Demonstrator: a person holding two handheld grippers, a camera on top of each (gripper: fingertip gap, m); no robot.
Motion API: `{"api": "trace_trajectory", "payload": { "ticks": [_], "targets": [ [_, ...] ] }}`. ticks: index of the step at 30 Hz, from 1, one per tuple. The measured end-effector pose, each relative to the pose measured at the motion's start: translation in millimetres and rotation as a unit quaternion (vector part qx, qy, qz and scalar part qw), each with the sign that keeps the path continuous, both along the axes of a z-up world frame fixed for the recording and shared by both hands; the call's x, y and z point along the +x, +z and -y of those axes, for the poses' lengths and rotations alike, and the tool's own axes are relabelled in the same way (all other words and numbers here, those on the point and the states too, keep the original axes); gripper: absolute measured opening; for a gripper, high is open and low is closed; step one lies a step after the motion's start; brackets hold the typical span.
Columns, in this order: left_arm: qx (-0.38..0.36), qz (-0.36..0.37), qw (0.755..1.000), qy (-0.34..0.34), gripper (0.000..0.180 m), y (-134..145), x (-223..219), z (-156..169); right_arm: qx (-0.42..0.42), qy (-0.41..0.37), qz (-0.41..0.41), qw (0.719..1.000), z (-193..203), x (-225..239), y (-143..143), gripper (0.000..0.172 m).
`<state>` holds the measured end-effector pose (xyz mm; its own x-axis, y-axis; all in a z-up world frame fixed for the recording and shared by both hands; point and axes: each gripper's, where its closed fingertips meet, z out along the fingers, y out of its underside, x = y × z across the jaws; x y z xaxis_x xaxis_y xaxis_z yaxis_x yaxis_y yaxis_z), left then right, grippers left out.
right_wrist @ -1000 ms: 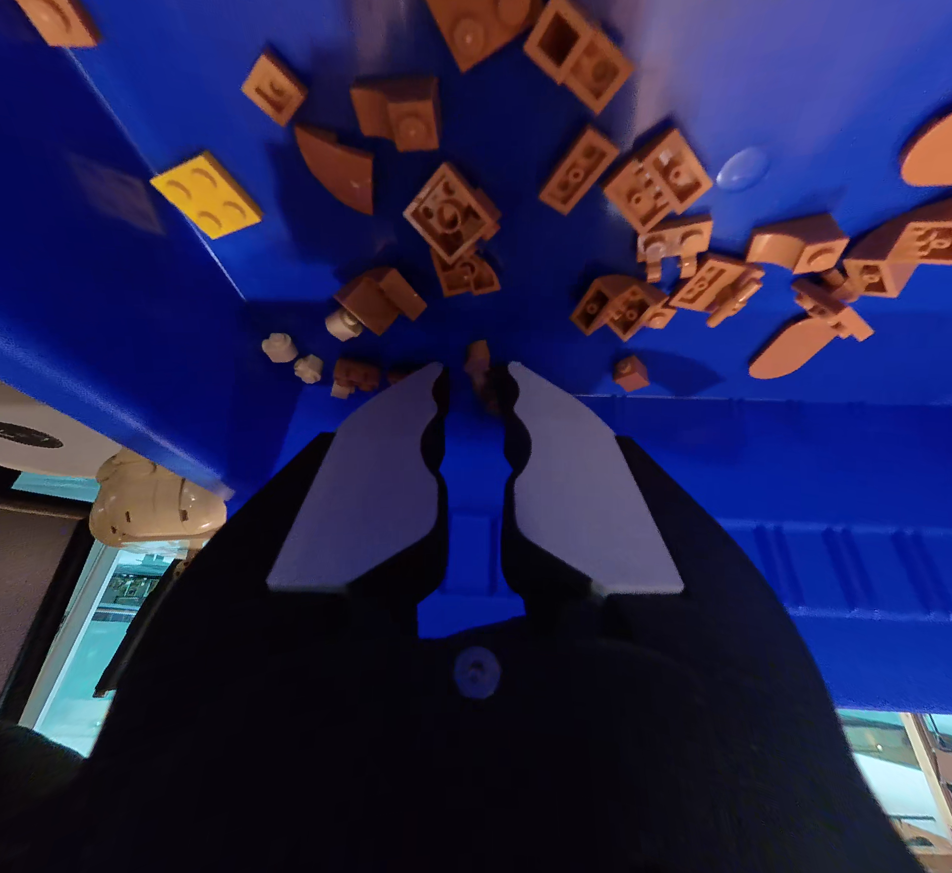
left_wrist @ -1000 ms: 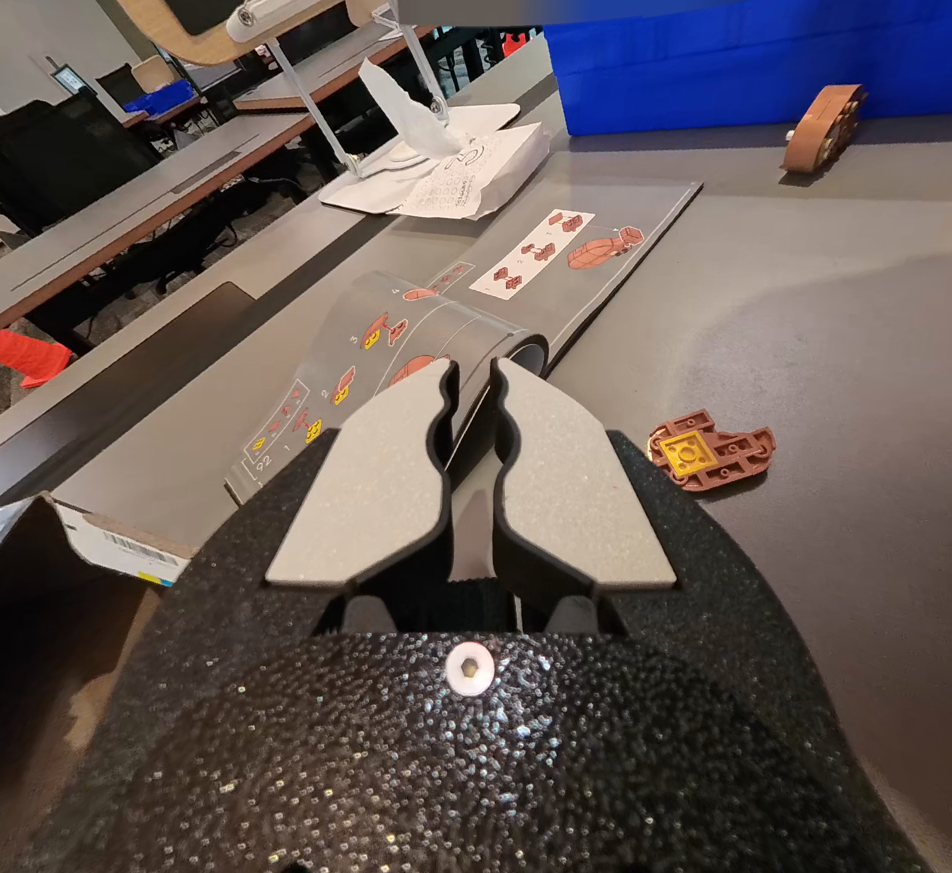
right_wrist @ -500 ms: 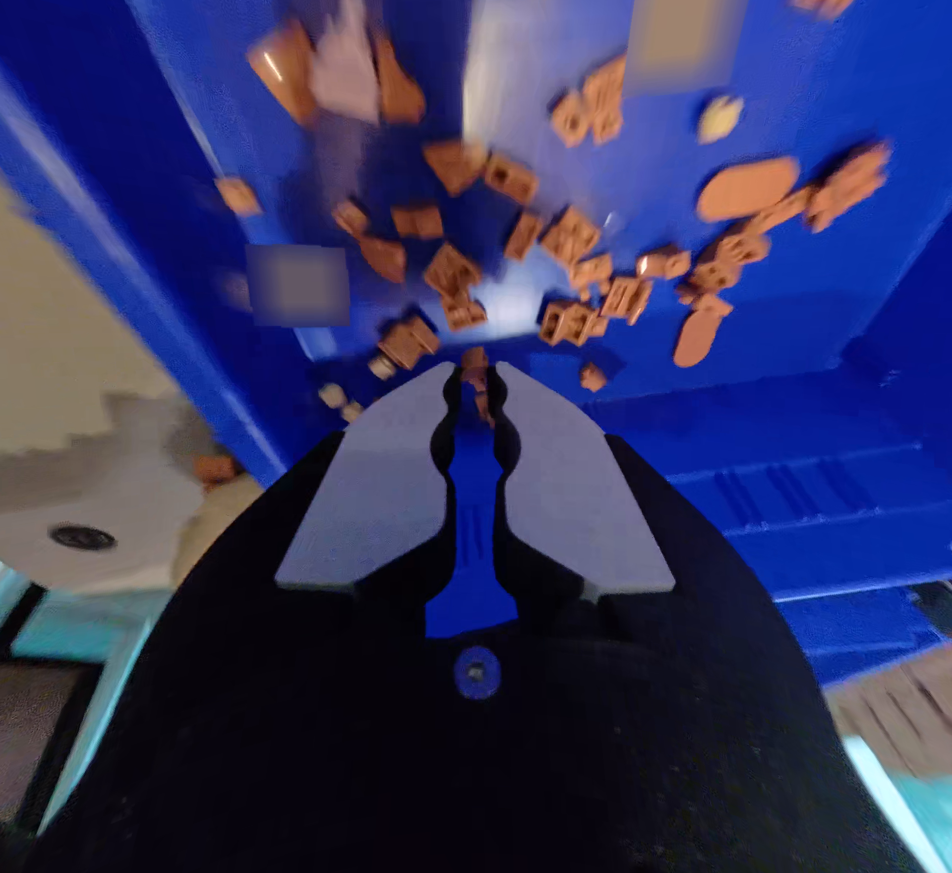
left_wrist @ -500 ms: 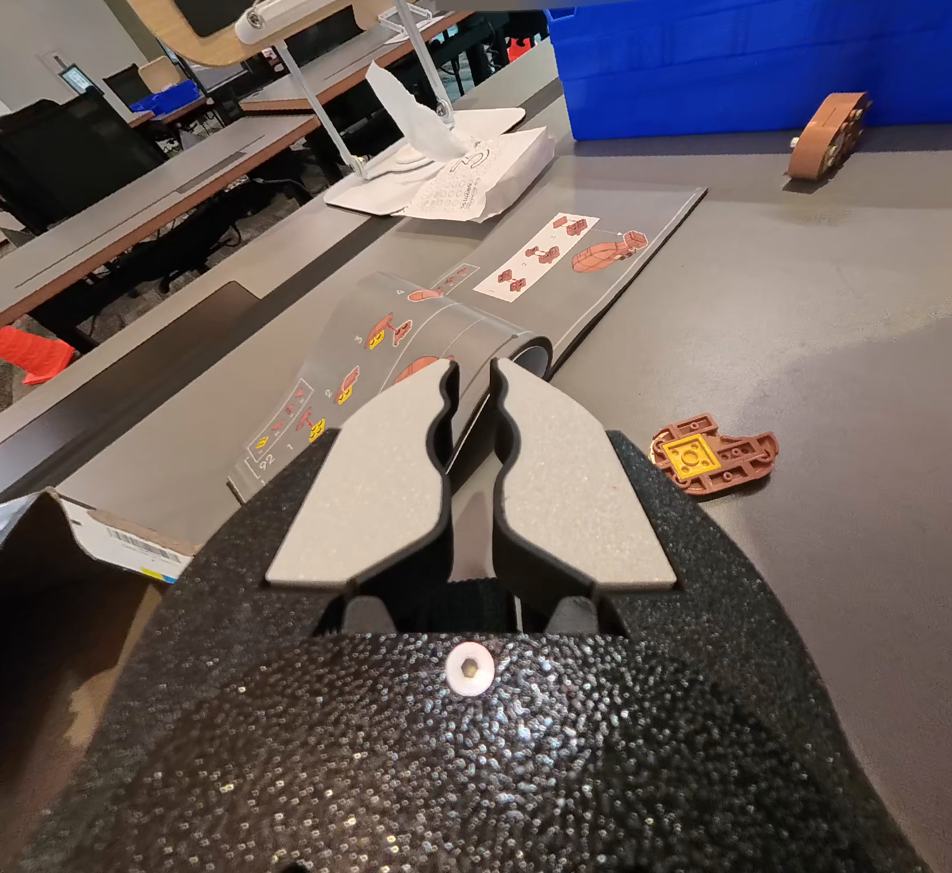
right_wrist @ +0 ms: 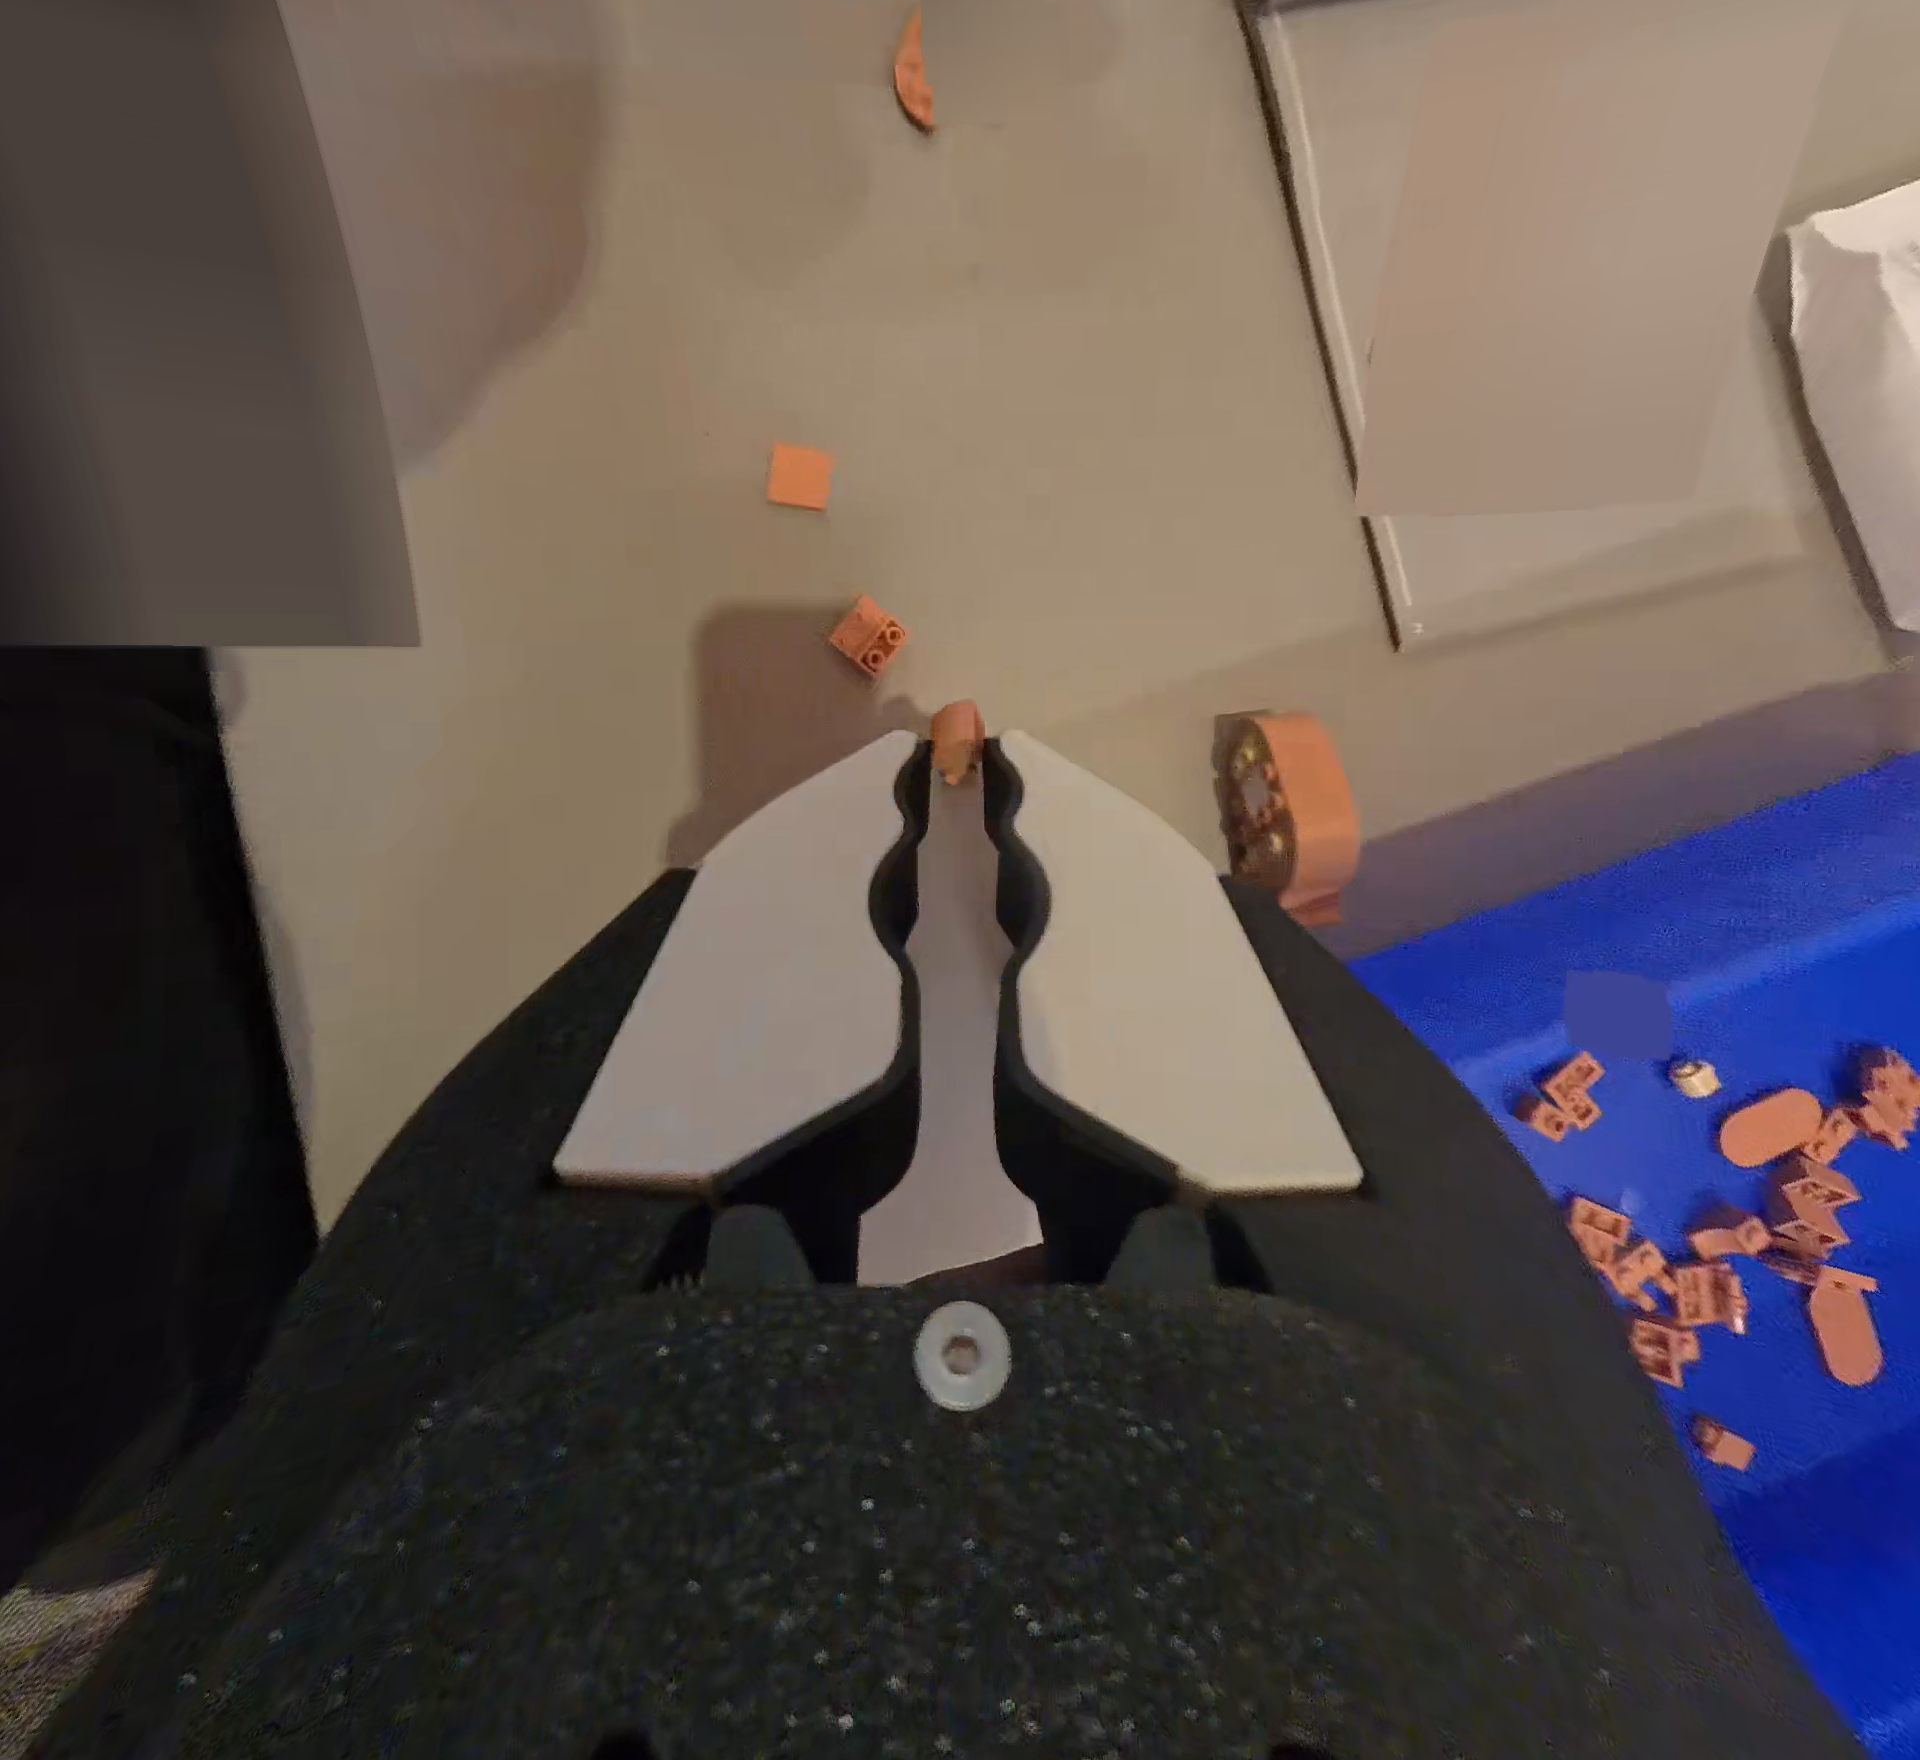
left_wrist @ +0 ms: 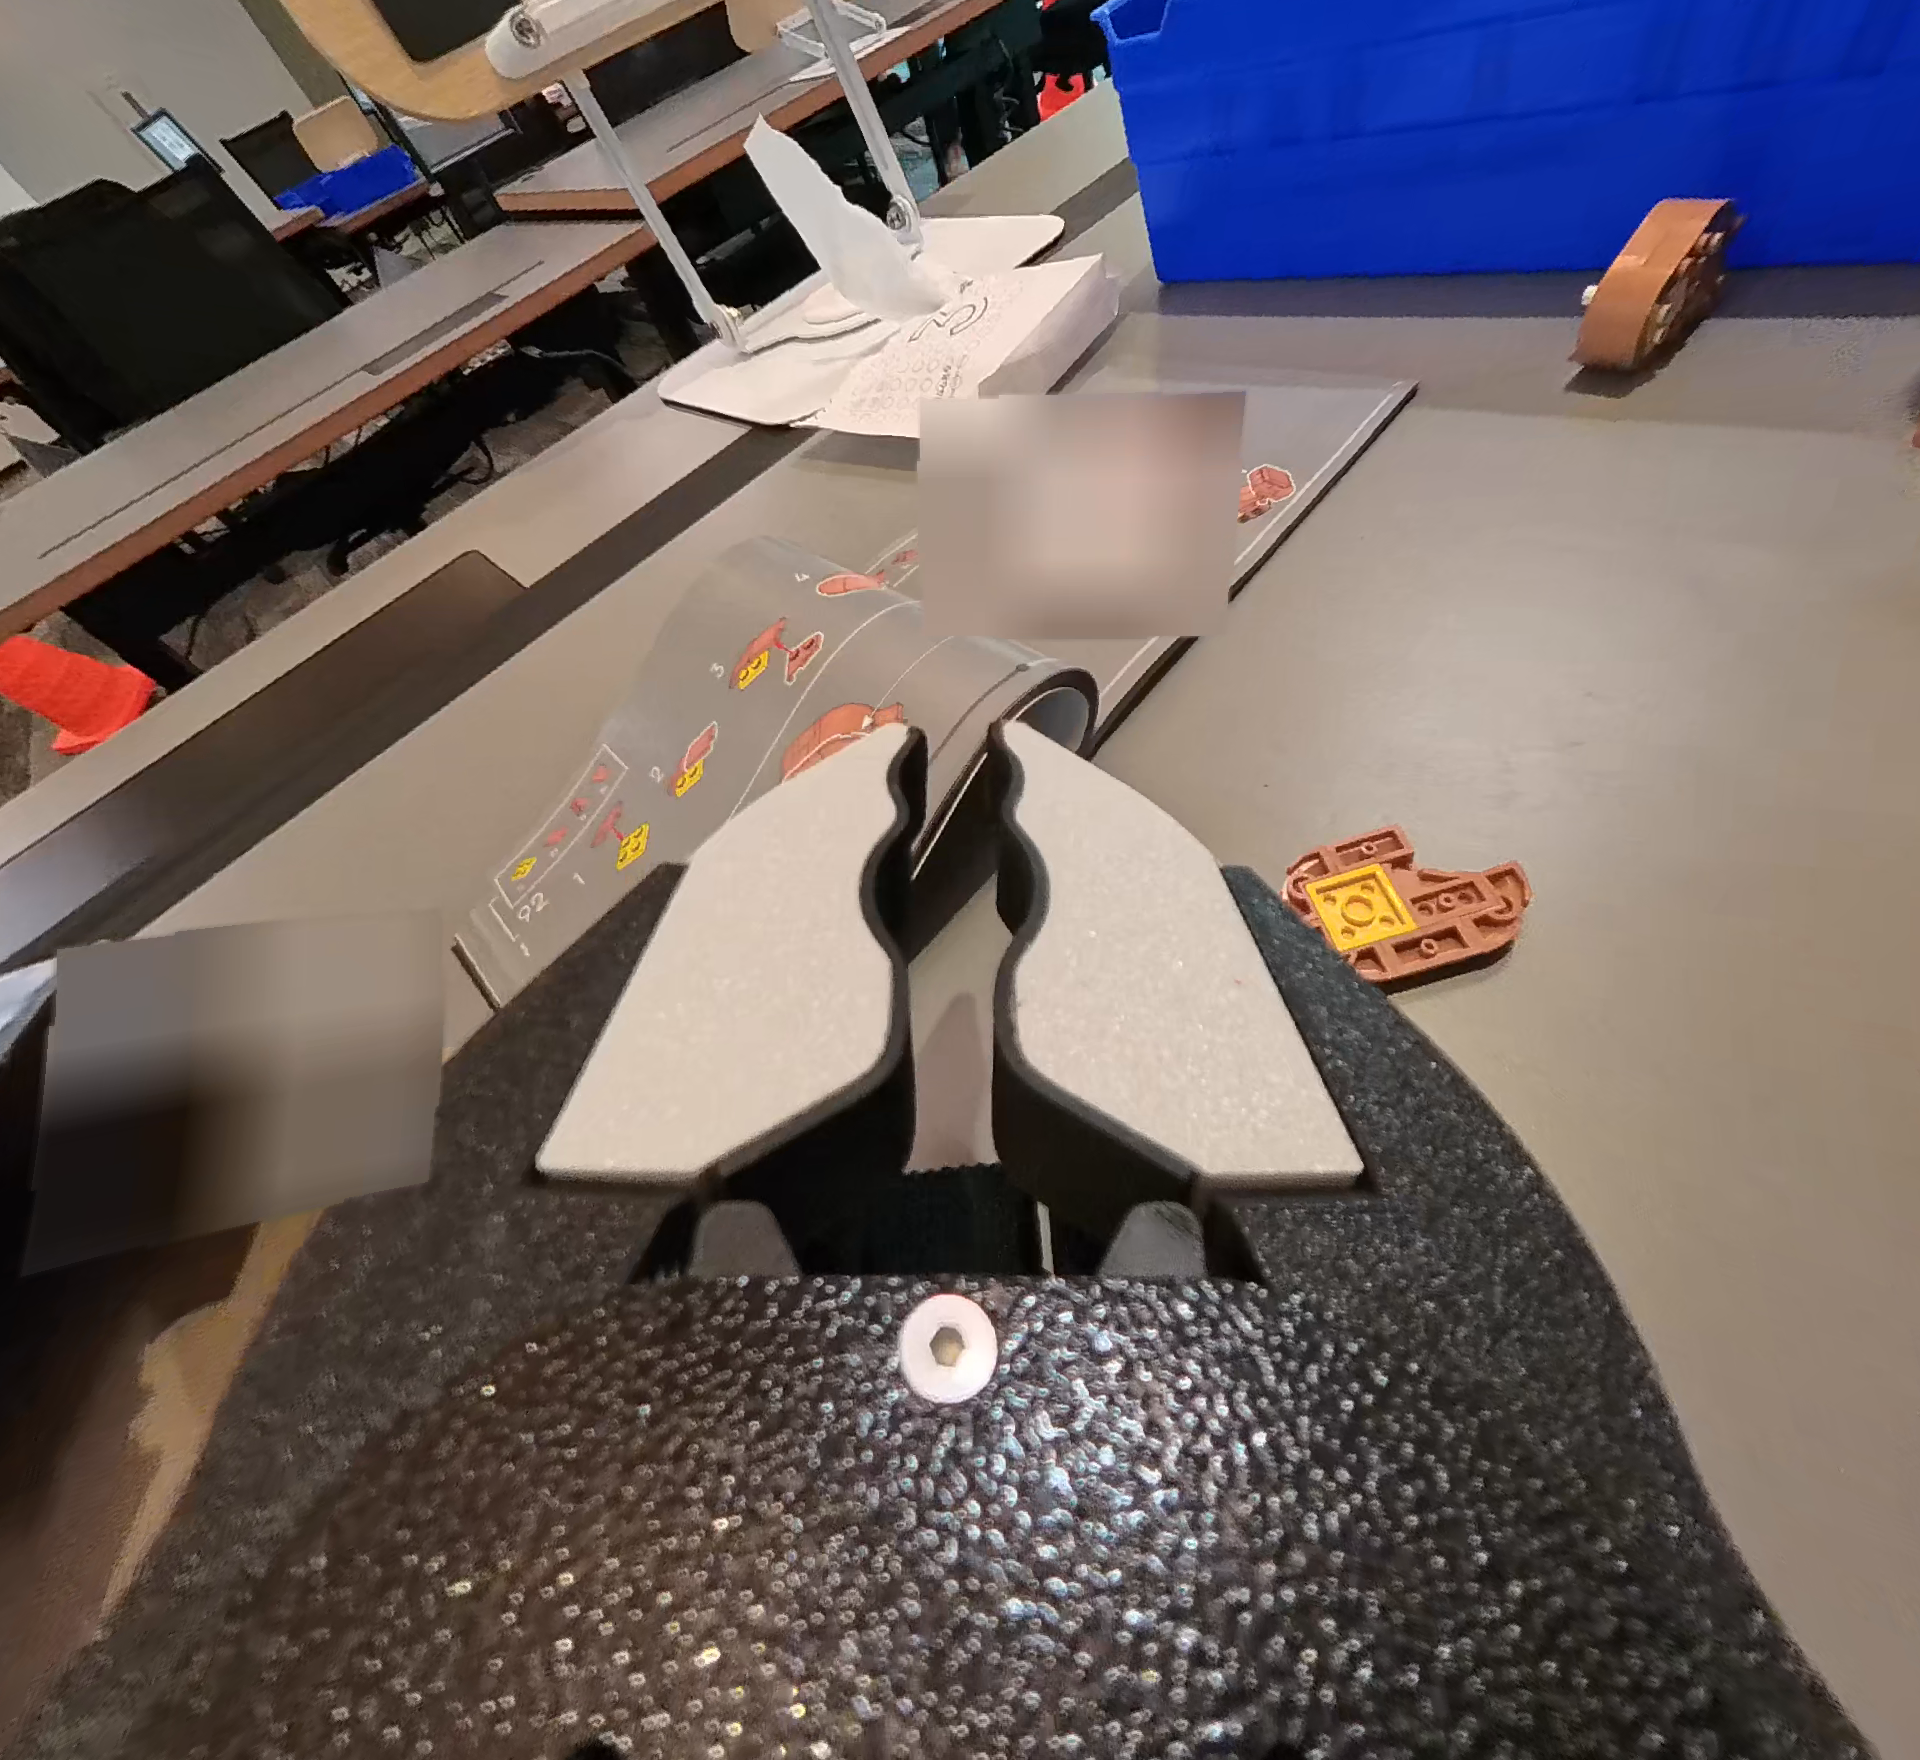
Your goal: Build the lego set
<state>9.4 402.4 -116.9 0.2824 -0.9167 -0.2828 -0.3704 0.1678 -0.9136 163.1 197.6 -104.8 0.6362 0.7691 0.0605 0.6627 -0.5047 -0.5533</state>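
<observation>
My right gripper (right_wrist: 956, 746) is shut on a small brown brick piece (right_wrist: 956, 731) pinched at the fingertips, and holds it above the grey table (right_wrist: 1039, 308). A small brown brick (right_wrist: 871, 638) and a flat brown tile (right_wrist: 800, 476) lie on the table just beyond it. My left gripper (left_wrist: 956, 739) hovers low over the table with its jaws slightly apart and nothing between them. An open instruction booklet (left_wrist: 790, 702) lies just past its fingertips. A brown plate assembly with a yellow tile (left_wrist: 1403, 905) lies to its right.
A blue bin (left_wrist: 1507, 48) stands at the back; in the right wrist view the bin (right_wrist: 1558, 962) holds several loose brown bricks (right_wrist: 1766, 1222). A rounded brown assembly (left_wrist: 1652, 276) stands on edge beside it, also seen in the right wrist view (right_wrist: 1299, 817). A lamp base and white paper (left_wrist: 935, 328) lie behind the booklet. The left gripper's tips are roughly 25 cm from the right gripper's. My left tips are about 20 cm from the flat brown tile (right_wrist: 800, 476), my right tips only 11 cm.
My right gripper closed on the small brown piece inside the blue bin, lifted it out and swung over the table. The left gripper has barely moved.
</observation>
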Motion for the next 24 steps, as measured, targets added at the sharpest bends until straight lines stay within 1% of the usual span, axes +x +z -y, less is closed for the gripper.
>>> {"api": "trace_trajectory", "payload": {
  "ticks": [2, 4, 6, 8, 14, 24],
  "targets": [
    [-0.005, 0.0, 1.0, 0.004, 0.01, -0.2, -0.7, -1.2, -0.005, -0.009, 0.025, 1.0, 1.0, -6.6, -22.3, 0.009],
    [-0.008, 0.0, 1.0, 0.006, 0.01, -0.6, -1.0, -1.6, -0.02, -0.004, 0.032, 0.999, 5.1, -15.5, -41.7, 0.009],
    [-0.009, -0.001, 1.0, 0.005, 0.01, -0.9, -1.2, -1.3, -0.023, -0.001, 0.044, 0.999, 7.5, -20.7, -52.9, 0.009],
    [-0.009, -0.003, 1.0, 0.004, 0.01, -1.2, -1.2, -0.7, -0.017, 0.002, 0.064, 0.998, 7.4, -21.5, -58.6, 0.009],
    [-0.013, -0.004, 1.0, 0.006, 0.01, -1.9, -1.4, -1.6, -0.022, 0.02, 0.092, 0.995, 10.4, -26.1, -75.0, 0.009],
    [-0.017, -0.005, 1.0, 0.007, 0.01, -2.6, -1.1, -2.4, -0.018, 0.02, 0.075, 0.997, 9.2, -25.0, -77.1, 0.011]
  ]
}}
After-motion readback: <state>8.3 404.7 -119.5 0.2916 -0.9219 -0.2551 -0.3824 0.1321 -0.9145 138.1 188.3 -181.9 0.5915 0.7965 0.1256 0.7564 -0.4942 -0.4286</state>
